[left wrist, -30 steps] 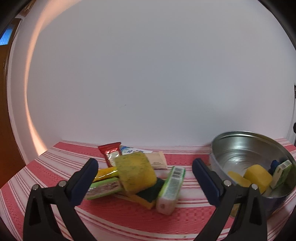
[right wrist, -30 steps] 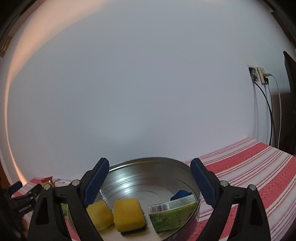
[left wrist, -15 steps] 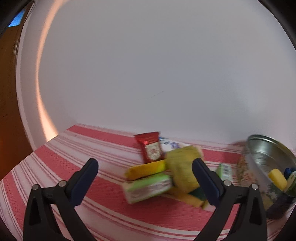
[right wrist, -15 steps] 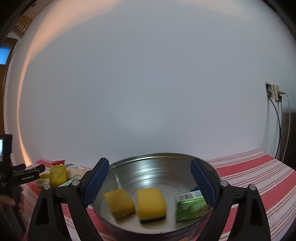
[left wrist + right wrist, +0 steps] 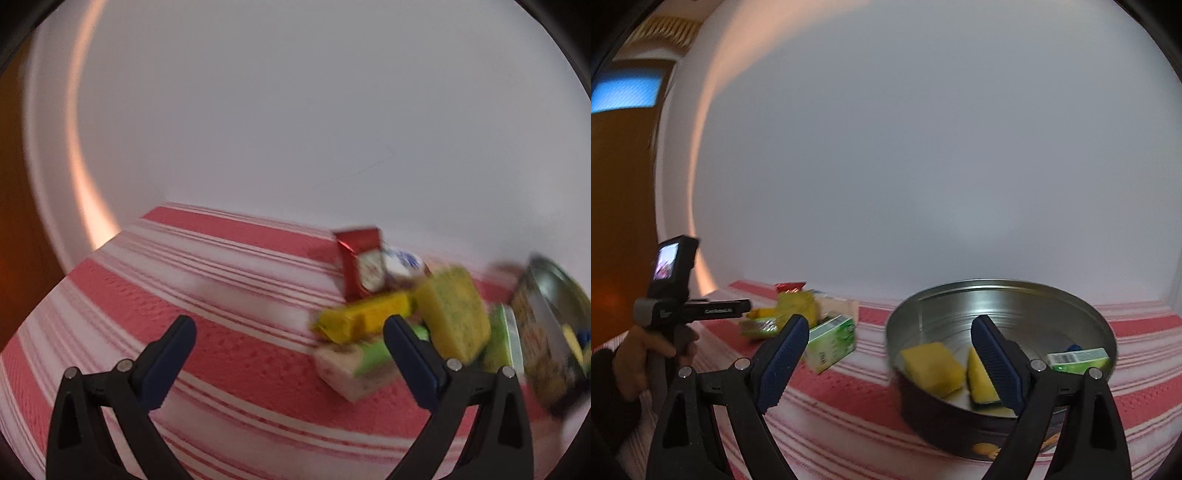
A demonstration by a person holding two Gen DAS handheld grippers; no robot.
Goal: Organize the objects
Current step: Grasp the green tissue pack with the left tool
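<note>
The tabletop [image 5: 229, 354] wears a red cloth with white stripes and meets a plain white wall. A metal tin [image 5: 1001, 299] stands on it, with sponges and a green box inside. Well to the tin's left lies a loose heap: a red packet [image 5: 360, 258], a yellow bar [image 5: 364, 319], a yellow sponge [image 5: 454, 314], a green-and-white bar [image 5: 358, 363] and a green box [image 5: 833, 341].
</note>
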